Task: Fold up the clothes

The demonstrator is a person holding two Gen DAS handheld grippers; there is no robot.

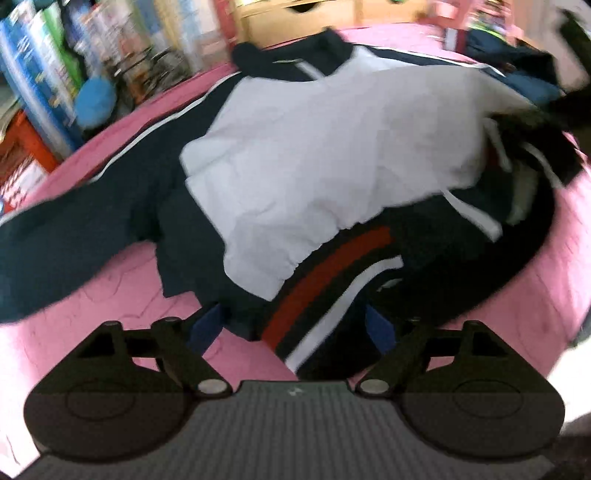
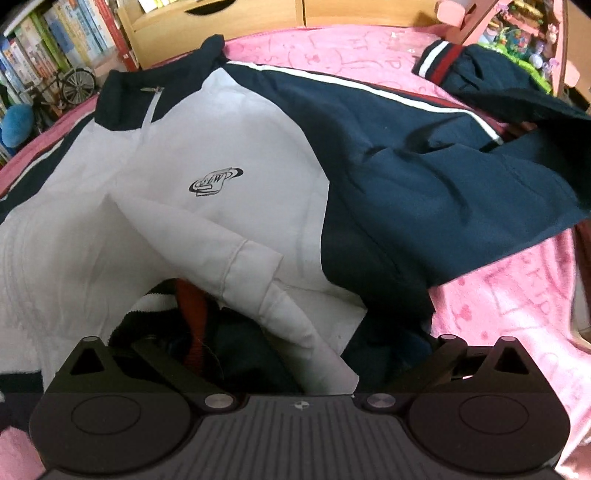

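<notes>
A white and navy jacket (image 1: 314,147) lies spread, front up, on a pink blanket (image 1: 122,295). Its red and white striped hem (image 1: 325,288) runs down between the blue pads (image 1: 205,328) of my left gripper (image 1: 291,328). The pads stand apart on either side of the hem without pressing it. In the right wrist view the jacket (image 2: 229,147) shows a dark chest logo (image 2: 216,181). My right gripper (image 2: 295,350) stands wide open over a bunched white fold (image 2: 280,295) and the hem; its fingertips are hidden in the cloth. One navy sleeve (image 2: 461,177) stretches right, with its striped cuff (image 2: 437,62) at the back.
A shelf of books (image 2: 55,40) and a blue plush toy (image 2: 16,123) stand at the left. Wooden drawers (image 2: 236,22) sit behind the bed, and small toys (image 2: 517,29) are at the back right. The pink blanket (image 2: 517,302) lies bare at the right.
</notes>
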